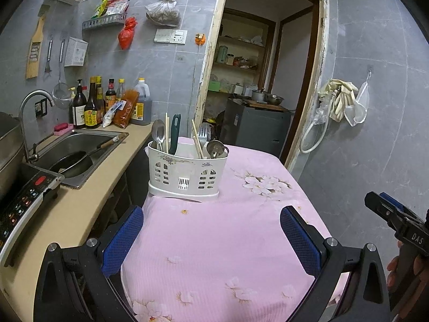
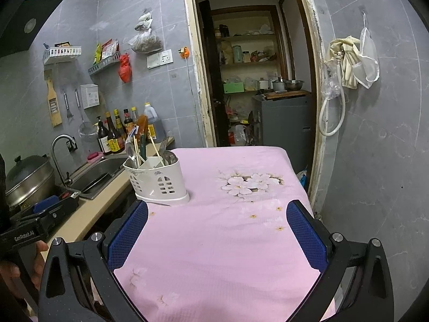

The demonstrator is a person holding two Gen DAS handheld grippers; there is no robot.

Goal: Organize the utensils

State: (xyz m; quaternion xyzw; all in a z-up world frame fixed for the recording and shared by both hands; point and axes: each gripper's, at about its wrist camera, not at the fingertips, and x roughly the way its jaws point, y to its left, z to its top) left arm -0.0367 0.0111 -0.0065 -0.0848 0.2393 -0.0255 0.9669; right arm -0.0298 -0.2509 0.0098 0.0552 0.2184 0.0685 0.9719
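A white utensil holder [image 1: 185, 171] stands on the pink flowered tablecloth [image 1: 228, 241] at the table's far left. It holds a spoon [image 1: 158, 134], chopsticks [image 1: 198, 141], a green-handled tool [image 1: 175, 131], a fork [image 1: 203, 134] and a ladle [image 1: 215, 148]. My left gripper [image 1: 211, 216] is open and empty above the cloth, short of the holder. My right gripper [image 2: 217, 213] is open and empty too; the holder [image 2: 158, 181] is ahead to its left. The right gripper [image 1: 386, 209] shows at the left wrist view's right edge.
A beige counter [image 1: 88, 204] runs along the left with a sink [image 1: 80, 147] holding a pan, an induction cooker [image 1: 24, 201], a steel pot [image 2: 26, 179] and sauce bottles [image 1: 91, 107]. A doorway [image 1: 257, 80] opens behind the table. Gloves and a hose [image 1: 337, 102] hang on the right wall.
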